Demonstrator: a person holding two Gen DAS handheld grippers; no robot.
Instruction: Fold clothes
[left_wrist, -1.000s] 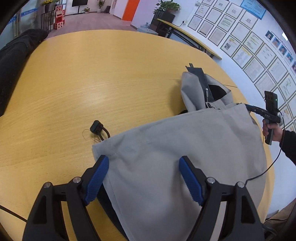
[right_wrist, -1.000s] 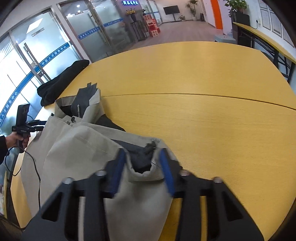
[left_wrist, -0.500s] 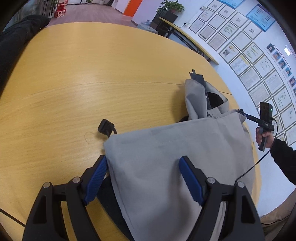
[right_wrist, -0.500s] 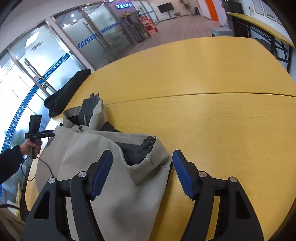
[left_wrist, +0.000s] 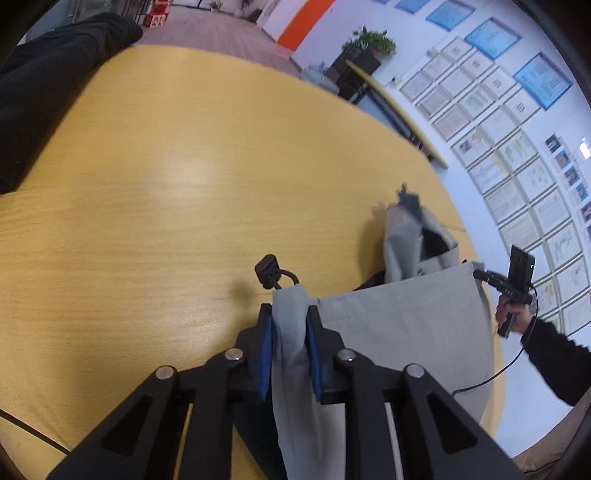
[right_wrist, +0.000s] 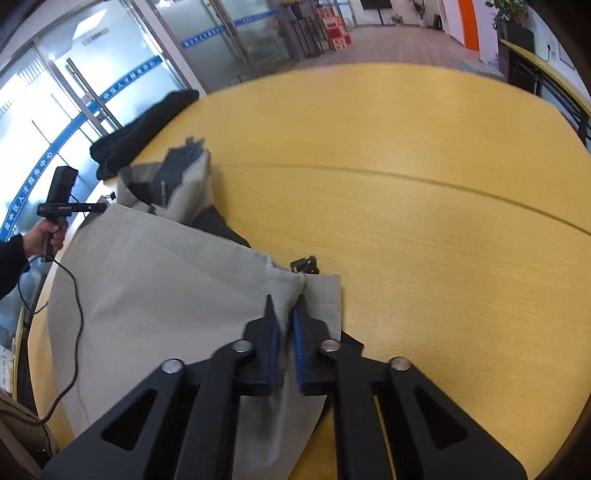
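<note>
Grey jacket (left_wrist: 402, 325) spread on the yellow wooden table (left_wrist: 155, 192), lifted at two bunched corners. Left gripper (left_wrist: 289, 332) now clenched on a gathered fold at the hem by the black cord toggle (left_wrist: 269, 271), having just closed from wide open around flat cloth half a second earlier. Right gripper (right_wrist: 284, 325) likewise just snapped together, pinching a grey fold (right_wrist: 291, 291) where earlier only straddling it. Black garment (left_wrist: 55, 85) heaped at the far table edge. Bystander's hand (right_wrist: 46, 236) holding a black handheld camera rig (right_wrist: 61, 203) beside the jacket.
</note>
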